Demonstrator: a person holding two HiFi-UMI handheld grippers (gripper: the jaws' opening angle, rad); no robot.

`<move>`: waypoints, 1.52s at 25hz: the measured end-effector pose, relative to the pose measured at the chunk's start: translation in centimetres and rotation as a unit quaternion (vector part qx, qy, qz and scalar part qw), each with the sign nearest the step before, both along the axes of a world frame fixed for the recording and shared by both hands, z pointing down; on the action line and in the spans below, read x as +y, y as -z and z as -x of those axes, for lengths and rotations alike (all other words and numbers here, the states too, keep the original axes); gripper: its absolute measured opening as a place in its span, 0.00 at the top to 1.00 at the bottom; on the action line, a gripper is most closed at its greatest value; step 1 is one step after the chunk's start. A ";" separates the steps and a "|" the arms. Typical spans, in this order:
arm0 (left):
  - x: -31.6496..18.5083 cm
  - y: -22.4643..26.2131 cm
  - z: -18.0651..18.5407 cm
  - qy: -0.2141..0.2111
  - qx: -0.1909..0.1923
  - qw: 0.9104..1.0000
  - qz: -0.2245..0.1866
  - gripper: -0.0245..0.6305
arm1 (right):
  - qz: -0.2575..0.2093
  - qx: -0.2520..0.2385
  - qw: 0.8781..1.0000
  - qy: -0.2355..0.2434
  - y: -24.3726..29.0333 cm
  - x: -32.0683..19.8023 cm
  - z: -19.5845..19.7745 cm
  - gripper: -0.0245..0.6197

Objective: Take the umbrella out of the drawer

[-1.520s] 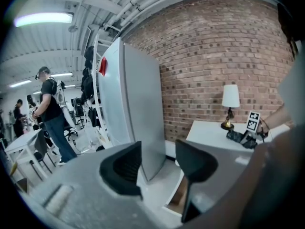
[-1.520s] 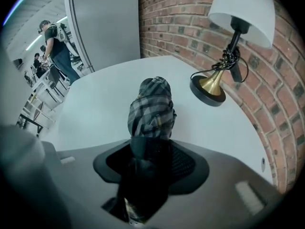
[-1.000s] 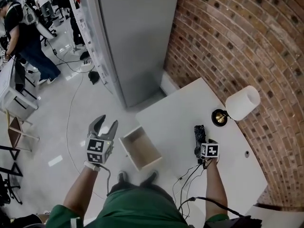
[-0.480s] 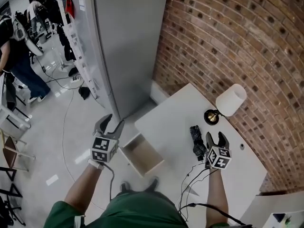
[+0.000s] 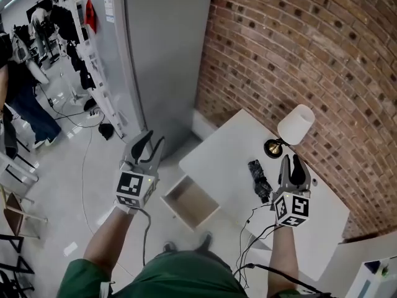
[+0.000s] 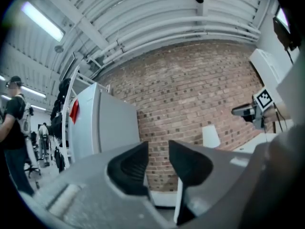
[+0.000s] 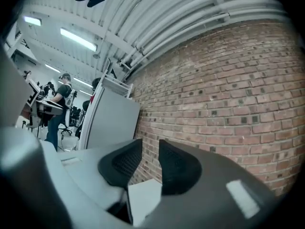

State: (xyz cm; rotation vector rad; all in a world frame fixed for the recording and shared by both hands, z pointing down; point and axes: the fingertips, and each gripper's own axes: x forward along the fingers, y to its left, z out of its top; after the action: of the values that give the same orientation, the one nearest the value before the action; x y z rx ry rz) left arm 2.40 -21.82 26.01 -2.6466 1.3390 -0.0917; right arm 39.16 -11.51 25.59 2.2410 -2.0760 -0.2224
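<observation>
The folded black umbrella lay on the white table, just beside and below the right gripper. The drawer, between the two grippers, stood open and empty, so the take-out step looked finished. Both it and the left gripper were held in the air, jaws closing on nothing; at most, shutting the drawer remained.

Black umbrella, apparently folded, outside drawer
</observation>
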 end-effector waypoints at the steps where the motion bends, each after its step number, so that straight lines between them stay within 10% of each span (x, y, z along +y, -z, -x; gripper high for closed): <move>1: 0.3 1.4 0.1 -0.002 0.005 1.000 -0.020 0.77 | -0.009 -0.004 1.000 0.001 0.7 0.4 0.7 0.80; 11: 1.9 7.7 -0.4 -0.021 0.037 0.995 -0.095 0.90 | -0.066 0.016 0.997 -0.022 5.3 4.1 4.2 0.93; 38: -1.4 4.6 -2.6 -0.018 0.056 0.997 -0.048 0.81 | -0.056 0.011 0.997 -0.049 4.1 3.8 -0.1 0.93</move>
State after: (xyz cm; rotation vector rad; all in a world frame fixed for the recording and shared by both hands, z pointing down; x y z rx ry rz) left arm 5.04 -23.24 21.42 -2.6291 1.2926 0.1233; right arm 39.21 -7.72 21.46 2.3845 -1.9834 -0.3650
